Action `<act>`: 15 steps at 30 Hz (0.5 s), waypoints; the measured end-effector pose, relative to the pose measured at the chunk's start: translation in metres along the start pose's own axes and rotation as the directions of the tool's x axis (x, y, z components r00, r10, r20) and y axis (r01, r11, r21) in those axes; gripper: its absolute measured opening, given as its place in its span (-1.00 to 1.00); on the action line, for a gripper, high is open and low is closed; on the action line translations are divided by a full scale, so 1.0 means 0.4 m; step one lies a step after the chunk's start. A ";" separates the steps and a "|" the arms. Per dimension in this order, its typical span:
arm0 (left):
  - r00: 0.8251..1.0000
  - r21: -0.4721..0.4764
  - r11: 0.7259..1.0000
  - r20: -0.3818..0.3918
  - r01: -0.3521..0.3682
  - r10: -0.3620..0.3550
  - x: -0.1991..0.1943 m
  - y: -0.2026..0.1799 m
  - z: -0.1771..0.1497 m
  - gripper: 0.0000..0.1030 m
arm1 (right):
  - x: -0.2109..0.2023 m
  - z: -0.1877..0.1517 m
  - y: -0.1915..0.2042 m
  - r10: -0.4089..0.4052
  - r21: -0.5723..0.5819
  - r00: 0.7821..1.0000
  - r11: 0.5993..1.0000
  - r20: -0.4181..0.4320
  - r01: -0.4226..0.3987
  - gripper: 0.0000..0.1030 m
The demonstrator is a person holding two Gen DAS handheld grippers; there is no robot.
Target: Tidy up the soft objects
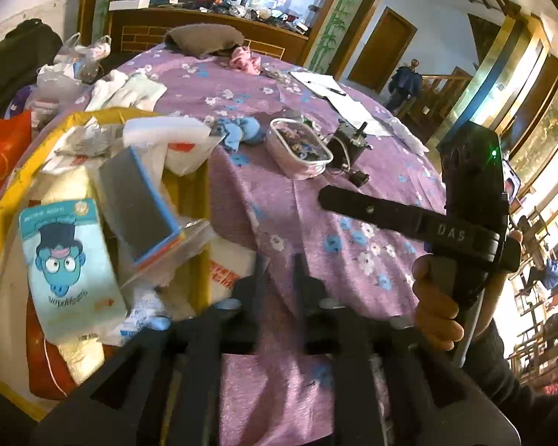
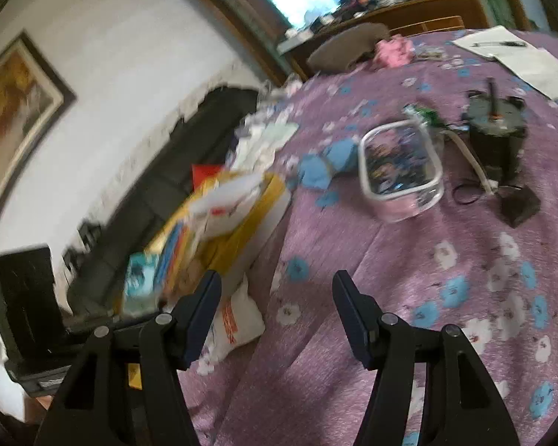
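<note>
A yellow box [image 1: 195, 200] at the table's left edge holds soft goods. Among them are a pale blue packet with a cartoon face [image 1: 69, 264], a grey and blue sponge in a clear bag [image 1: 141, 200] and a white foam block [image 1: 167, 130]. My left gripper [image 1: 279, 278] hangs open just right of the box over the purple cloth, with nothing between its blurred fingers. My right gripper [image 2: 277, 282] is open and empty above the cloth, with the yellow box [image 2: 241, 238] to its left. A blue soft cloth [image 1: 241, 132] [image 2: 327, 167] lies mid-table.
On the purple flowered tablecloth [image 1: 316, 252] stand a clear plastic tub [image 1: 301, 152] [image 2: 401, 171] and a black motor with a cable [image 1: 348, 141] [image 2: 496, 133]. Farther back lie white cloths [image 1: 126, 91], a pink cloth [image 1: 243, 59], a grey cushion [image 1: 201, 39] and papers with a pen [image 1: 327, 89]. A hand [image 1: 435, 297] grips the right gripper's handle.
</note>
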State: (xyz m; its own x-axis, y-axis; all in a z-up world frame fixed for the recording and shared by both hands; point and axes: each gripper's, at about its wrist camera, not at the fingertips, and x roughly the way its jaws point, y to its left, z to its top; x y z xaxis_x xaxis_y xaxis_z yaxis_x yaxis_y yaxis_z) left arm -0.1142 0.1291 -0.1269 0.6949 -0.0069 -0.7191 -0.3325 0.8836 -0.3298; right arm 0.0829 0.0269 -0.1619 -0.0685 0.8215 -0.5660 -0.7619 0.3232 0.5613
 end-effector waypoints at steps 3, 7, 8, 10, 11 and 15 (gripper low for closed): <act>1.000 0.054 0.998 -0.013 -0.010 0.011 0.008 -0.024 -0.028 -0.03 | 0.016 0.015 0.020 -0.099 -0.043 0.995 0.994 -0.023 0.098 0.20; 0.996 0.087 0.995 -0.067 0.058 -0.052 0.057 -0.071 -0.067 -0.01 | -0.001 0.065 -0.011 -0.167 0.012 0.986 0.986 0.013 0.167 0.20; 1.000 0.115 0.993 -0.029 0.004 -0.001 0.057 -0.080 -0.070 -0.01 | -0.004 0.084 -0.025 -0.187 0.037 0.982 0.982 0.025 0.186 0.20; 0.998 0.142 0.989 -0.041 -0.042 0.048 0.075 -0.080 -0.073 -0.01 | 0.001 0.110 -0.048 -0.230 0.069 0.972 0.971 0.041 0.227 0.21; 0.997 0.159 0.985 -0.027 -0.071 0.076 0.073 -0.077 -0.074 -0.01 | 0.010 0.124 -0.057 -0.263 0.079 0.964 0.963 0.046 0.259 0.21; 0.993 0.165 0.981 -0.036 -0.101 0.108 0.066 -0.036 -0.072 -0.01 | 0.082 0.150 -0.070 -0.373 0.044 0.927 0.927 0.030 0.372 0.21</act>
State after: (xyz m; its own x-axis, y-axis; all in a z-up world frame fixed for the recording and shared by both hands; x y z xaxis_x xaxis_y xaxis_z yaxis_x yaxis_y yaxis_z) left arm -0.1094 0.1026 -0.1586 0.6312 0.0716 -0.7723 -0.2909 0.9449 -0.1502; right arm 0.1404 0.0729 -0.1598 0.2399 0.6555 -0.7161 -0.7040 0.6254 0.3366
